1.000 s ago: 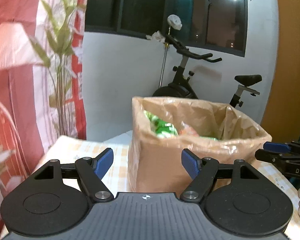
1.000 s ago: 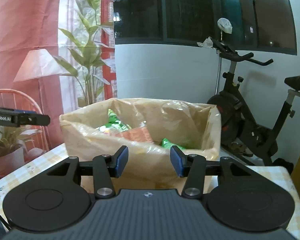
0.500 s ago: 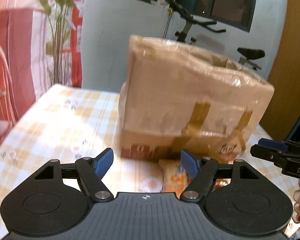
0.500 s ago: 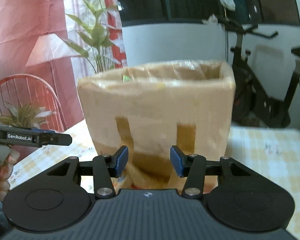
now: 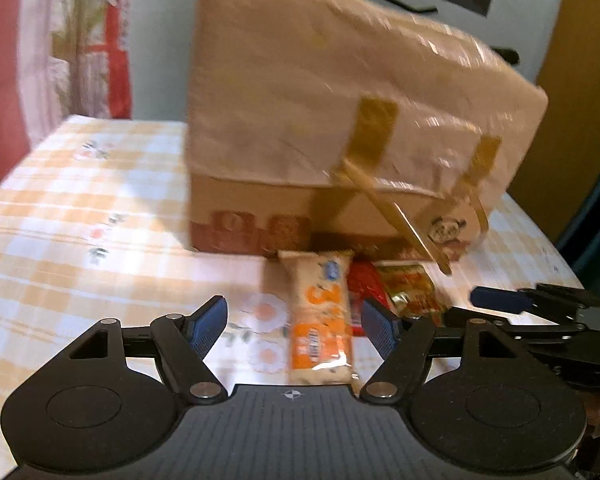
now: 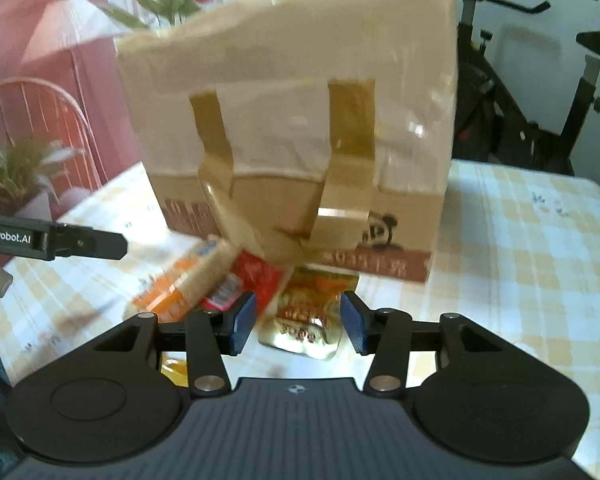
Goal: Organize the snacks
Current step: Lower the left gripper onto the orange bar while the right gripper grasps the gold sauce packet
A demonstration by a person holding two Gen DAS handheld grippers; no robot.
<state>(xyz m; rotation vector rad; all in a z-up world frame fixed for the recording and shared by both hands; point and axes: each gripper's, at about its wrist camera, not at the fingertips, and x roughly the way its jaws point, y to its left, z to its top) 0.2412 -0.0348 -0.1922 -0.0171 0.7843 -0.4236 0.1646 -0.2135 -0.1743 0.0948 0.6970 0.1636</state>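
Both our grippers have dropped and tipped downward since a second ago: then we looked into the open top of the carton, now we face its taped side and the packets at its foot. Our left gripper point(image 5: 294, 324) stands wide and empty, with the orange-and-white snack bar point(image 5: 320, 316) lying flat on the checked tablecloth point(image 5: 100, 216) between its fingers, untouched. Our right gripper point(image 6: 298, 322) is narrower, also empty, framing the glossy brown sachet point(image 6: 306, 312); a red packet point(image 6: 252, 276) lies between the two, just in front of the cardboard box point(image 6: 300, 120). We judge these wrappers light, thin and slippery, crinkling under pressure, with crumbly contents in the bar. Better to pinch the bar across its short width near the middle, and the sachet by its sides or its sealed edge
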